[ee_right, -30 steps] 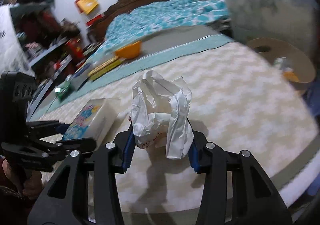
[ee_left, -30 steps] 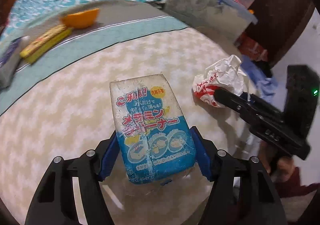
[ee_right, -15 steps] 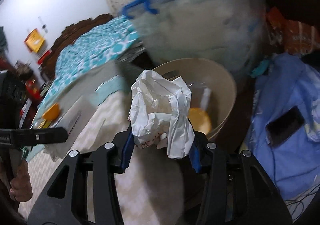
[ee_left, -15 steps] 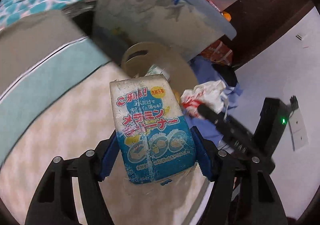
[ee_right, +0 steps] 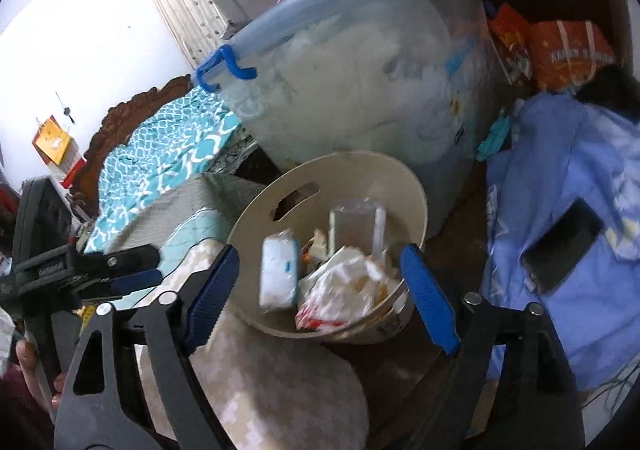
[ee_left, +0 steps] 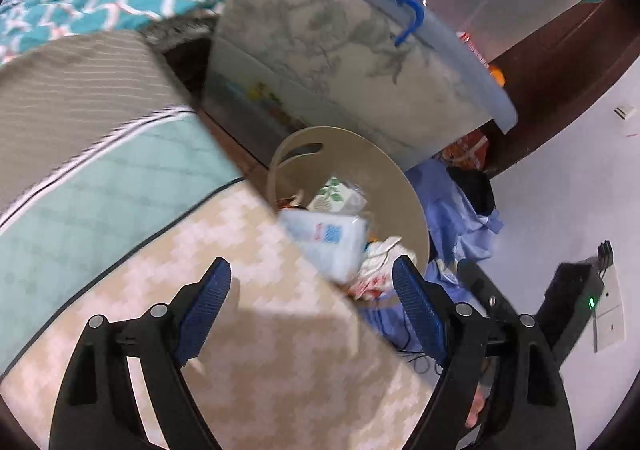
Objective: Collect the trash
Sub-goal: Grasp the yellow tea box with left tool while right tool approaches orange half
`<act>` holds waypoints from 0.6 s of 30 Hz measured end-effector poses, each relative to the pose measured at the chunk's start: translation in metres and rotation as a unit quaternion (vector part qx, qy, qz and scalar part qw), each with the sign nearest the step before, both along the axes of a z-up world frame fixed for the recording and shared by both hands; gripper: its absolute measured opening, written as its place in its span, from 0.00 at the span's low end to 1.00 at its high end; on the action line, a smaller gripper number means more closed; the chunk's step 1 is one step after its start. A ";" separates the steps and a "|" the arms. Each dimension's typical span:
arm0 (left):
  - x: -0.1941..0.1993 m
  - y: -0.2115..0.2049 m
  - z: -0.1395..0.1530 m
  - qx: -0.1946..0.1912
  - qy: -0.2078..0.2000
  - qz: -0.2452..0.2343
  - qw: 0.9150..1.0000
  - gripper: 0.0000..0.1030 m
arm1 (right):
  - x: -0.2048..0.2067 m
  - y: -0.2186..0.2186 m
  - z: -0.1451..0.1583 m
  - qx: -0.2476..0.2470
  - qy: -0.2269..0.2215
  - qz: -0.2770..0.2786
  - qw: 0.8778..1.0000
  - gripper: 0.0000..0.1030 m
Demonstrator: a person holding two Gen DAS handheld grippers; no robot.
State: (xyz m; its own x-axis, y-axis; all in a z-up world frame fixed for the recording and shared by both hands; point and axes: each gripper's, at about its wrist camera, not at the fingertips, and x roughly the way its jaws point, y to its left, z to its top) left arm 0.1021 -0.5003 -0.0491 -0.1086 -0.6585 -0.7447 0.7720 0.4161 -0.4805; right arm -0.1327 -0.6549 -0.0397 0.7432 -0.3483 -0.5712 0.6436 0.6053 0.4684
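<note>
Both claws have just been opening and now stand released with nothing between their pads: the left gripper [ee_left: 310, 304] and the right gripper [ee_right: 320, 282] hang over the beige bin [ee_right: 416, 185] off the corner of the chevron-patterned mattress [ee_left: 256, 362]. The blue-and-white sponge pack [ee_right: 278, 274] and the crumpled white wrapper [ee_right: 340, 294] are in the bin's mouth, blurred. A lidded clear storage tub [ee_right: 360, 89] stands behind the bin, blue cloth [ee_right: 560, 177] beside it.

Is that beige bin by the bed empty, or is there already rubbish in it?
Not empty. The beige bin holds a blue-and-white packet, a crumpled white wrapper and a clear plastic container, with more scraps underneath.
</note>
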 end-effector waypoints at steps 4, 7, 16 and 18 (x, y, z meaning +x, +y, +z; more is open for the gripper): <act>0.000 0.064 0.002 0.010 -0.035 0.018 0.999 0.76 | 0.014 0.027 0.005 0.030 -0.030 0.041 0.998 0.72; 0.004 0.121 0.002 0.029 -0.068 0.045 0.996 0.76 | 0.041 0.061 0.004 0.040 -0.033 0.094 0.994 0.71; 0.038 0.305 0.011 0.103 -0.142 0.183 0.967 0.77 | 0.120 0.165 -0.012 0.066 -0.007 0.228 0.971 0.72; 0.054 0.348 0.018 0.109 -0.147 0.233 0.955 0.77 | 0.130 0.184 -0.015 0.071 -0.001 0.245 0.967 0.72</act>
State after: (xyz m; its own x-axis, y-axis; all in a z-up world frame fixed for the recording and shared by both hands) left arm 0.1556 -0.1526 -0.0312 0.3933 -0.4091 -0.8234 0.5658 0.8136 -0.1340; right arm -0.0024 -0.4710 -0.0543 0.8004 0.1272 -0.5859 0.2952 0.7670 0.5698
